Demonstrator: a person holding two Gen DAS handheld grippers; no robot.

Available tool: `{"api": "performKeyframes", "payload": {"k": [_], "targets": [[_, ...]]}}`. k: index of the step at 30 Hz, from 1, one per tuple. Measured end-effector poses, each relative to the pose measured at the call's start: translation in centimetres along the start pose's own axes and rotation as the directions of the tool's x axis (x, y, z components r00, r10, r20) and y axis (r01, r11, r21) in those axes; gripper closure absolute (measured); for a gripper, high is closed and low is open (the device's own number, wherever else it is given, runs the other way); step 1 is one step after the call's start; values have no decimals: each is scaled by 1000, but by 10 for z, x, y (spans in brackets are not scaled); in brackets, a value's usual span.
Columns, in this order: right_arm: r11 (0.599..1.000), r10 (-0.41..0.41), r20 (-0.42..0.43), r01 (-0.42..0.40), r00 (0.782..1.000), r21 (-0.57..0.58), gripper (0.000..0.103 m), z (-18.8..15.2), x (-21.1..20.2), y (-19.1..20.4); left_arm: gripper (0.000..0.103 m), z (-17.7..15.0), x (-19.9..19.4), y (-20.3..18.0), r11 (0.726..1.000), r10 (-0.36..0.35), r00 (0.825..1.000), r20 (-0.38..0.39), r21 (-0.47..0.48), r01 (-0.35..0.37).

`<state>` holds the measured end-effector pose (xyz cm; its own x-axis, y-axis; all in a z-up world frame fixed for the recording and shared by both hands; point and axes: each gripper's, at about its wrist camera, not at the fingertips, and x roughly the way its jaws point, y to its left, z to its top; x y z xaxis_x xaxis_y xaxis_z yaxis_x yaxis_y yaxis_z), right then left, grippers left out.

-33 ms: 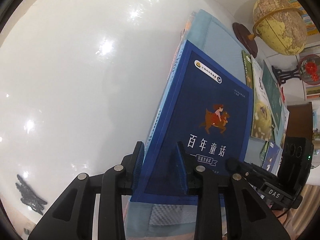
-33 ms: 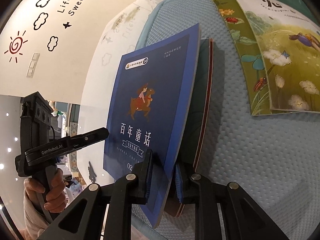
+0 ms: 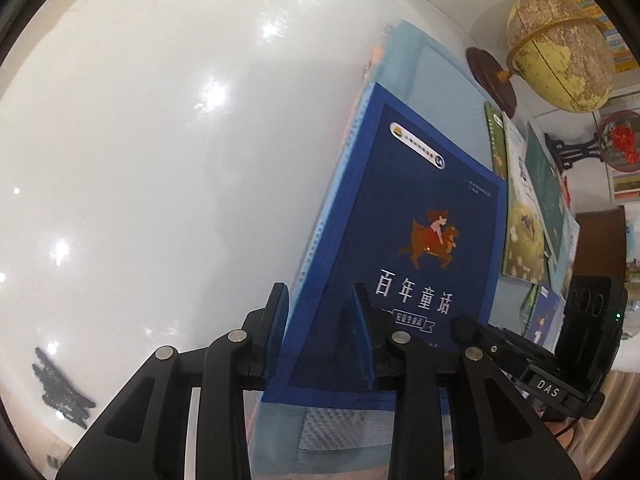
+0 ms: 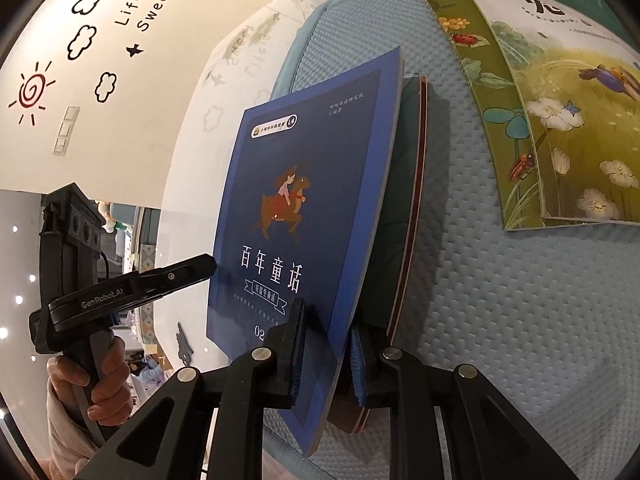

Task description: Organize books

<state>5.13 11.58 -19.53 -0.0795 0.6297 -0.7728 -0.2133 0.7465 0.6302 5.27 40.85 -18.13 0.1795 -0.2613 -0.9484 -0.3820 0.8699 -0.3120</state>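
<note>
A dark blue book (image 3: 416,240) with a child riding an animal on its cover stands on edge on a light blue mat (image 3: 436,80). My left gripper (image 3: 320,332) straddles its spine corner, jaws wider than the book. My right gripper (image 4: 324,356) is closed on the blue book (image 4: 304,208) at its bottom edge. A dark book with a red edge (image 4: 404,208) stands right behind it. The left gripper shows at the left of the right wrist view (image 4: 200,266), its tip at the book's left edge.
Several picture books (image 4: 560,120) lie fanned on the mat (image 4: 500,320) to the right. A globe (image 3: 560,48) on a dark round base stands behind them. A glossy white table (image 3: 160,160) spreads to the left of the mat. A wall with cloud decals (image 4: 92,40) stands beyond.
</note>
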Motion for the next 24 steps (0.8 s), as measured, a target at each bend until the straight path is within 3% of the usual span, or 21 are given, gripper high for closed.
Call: {"api": "performKeyframes", "payload": {"k": [4,6,7,8,15,17,19,24], "targets": [[1000,-4,-7,4,1000,25,78,2,-5,-3,71,-5,-14,-7,997,72,996,53,30,-73],[999,-11,12,10,1000,35,62,1,-14,-7,69,-6,-21,-11,995,90,993,82,35,-93],[999,-15,27,14,1000,38,49,1,-19,-9,69,-7,-25,-14,994,99,990,97,37,-103],[999,-25,49,23,998,43,46,1,-26,-11,69,-6,-27,-17,993,105,989,107,39,-109],[992,2,114,-16,993,122,46,-4,-76,-50,64,-11,-32,-61,986,129,980,149,83,-143],[990,5,134,-24,991,139,46,-9,-94,-63,56,-14,-31,-80,984,119,979,167,113,-139],[986,-1,167,-26,986,163,46,-15,-115,-79,37,-14,-28,-103,982,103,978,180,140,-130],[977,-67,244,14,967,213,46,-38,-175,-129,35,-17,-9,-168,971,56,985,163,219,-92]]}}
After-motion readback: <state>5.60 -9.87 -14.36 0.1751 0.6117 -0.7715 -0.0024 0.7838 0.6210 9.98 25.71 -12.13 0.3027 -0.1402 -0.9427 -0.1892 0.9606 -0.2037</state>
